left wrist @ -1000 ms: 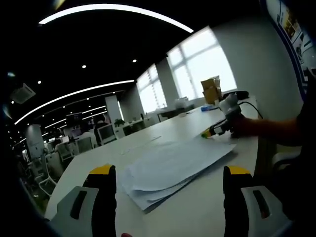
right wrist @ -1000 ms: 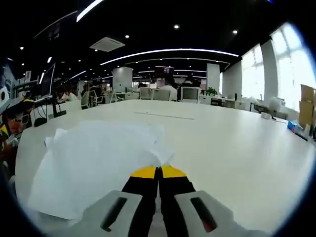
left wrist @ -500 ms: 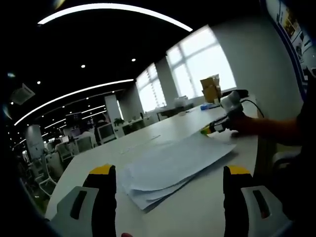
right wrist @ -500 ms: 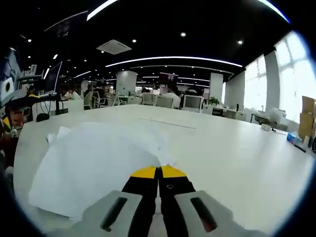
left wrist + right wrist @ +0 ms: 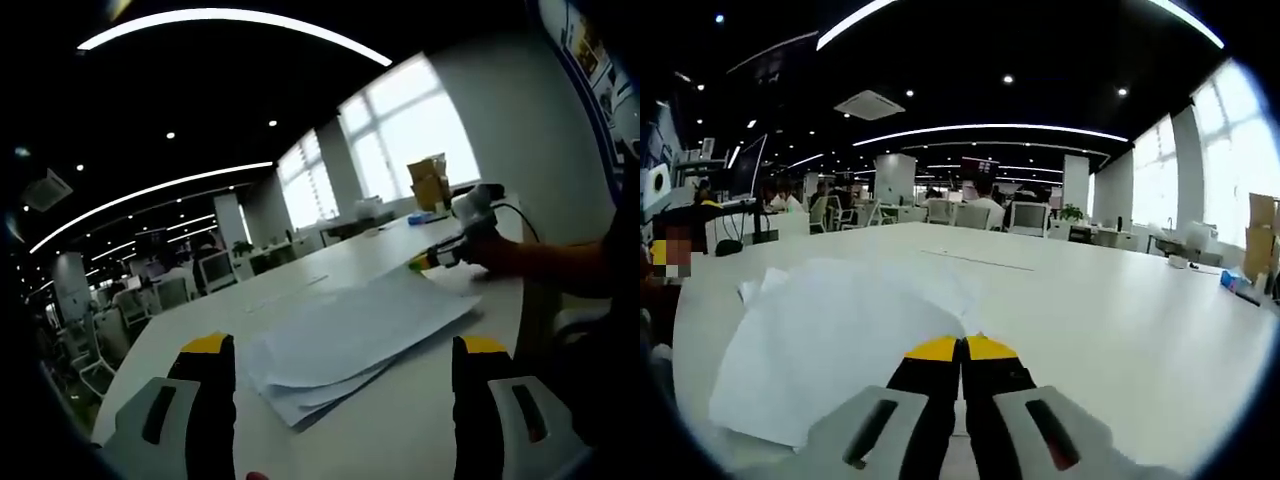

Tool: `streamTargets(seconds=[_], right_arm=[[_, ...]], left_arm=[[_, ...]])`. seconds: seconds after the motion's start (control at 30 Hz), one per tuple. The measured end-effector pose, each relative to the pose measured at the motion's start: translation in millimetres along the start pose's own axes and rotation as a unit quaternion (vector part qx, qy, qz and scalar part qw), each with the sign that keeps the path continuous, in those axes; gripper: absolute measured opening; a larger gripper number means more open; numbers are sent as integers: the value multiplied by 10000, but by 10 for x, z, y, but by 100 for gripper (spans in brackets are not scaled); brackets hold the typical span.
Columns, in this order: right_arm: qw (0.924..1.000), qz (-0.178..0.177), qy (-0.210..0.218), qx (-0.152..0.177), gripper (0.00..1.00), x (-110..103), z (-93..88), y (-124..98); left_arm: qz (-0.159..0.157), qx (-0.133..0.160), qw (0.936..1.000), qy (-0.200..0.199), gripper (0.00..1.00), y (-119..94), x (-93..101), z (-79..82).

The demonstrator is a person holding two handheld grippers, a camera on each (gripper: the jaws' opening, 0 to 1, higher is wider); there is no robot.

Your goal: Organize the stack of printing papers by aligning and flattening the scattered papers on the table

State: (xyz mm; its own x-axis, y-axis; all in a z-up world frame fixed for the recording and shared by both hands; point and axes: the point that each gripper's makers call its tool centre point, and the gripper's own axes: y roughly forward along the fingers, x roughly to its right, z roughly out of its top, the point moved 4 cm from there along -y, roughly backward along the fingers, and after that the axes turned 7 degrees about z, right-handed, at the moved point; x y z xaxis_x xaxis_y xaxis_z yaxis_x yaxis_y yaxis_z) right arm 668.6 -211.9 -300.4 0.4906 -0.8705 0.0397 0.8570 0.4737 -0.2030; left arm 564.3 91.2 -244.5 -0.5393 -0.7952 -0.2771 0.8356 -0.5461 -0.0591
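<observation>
A loose stack of white printing papers (image 5: 345, 338) lies fanned out on the white table (image 5: 420, 410), its sheets not lined up. My left gripper (image 5: 343, 348) hangs open just short of the stack's near end, jaws wide apart and touching nothing. From the right, a hand in a dark sleeve holds my right gripper (image 5: 432, 262) at the stack's far corner. In the right gripper view the papers (image 5: 830, 340) spread to the left, and my right gripper (image 5: 961, 347) is shut, with the corner of the top sheets running into its yellow tips.
A cardboard box (image 5: 428, 180) and small items stand near the windows at the table's far end; the same box (image 5: 1262, 225) and a blue pack (image 5: 1238, 283) appear at the right. Desks, monitors and chairs fill the room beyond the table (image 5: 1120, 320).
My right gripper has risen slightly with the paper corner in it, and the sheets near it have lifted a little. The left gripper has stayed still and open.
</observation>
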Motion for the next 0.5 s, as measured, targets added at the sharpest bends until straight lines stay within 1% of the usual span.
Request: streamTargets(seconds=[0.17, 0.5], right_arm=[[10000, 23, -29, 8, 0, -23, 12, -13], [9998, 36, -53, 175, 0, -51, 70, -51]], left_arm=[[13, -1, 10000, -5, 92, -8, -5, -5], [-26, 7, 10000, -16, 92, -9, 9, 3]])
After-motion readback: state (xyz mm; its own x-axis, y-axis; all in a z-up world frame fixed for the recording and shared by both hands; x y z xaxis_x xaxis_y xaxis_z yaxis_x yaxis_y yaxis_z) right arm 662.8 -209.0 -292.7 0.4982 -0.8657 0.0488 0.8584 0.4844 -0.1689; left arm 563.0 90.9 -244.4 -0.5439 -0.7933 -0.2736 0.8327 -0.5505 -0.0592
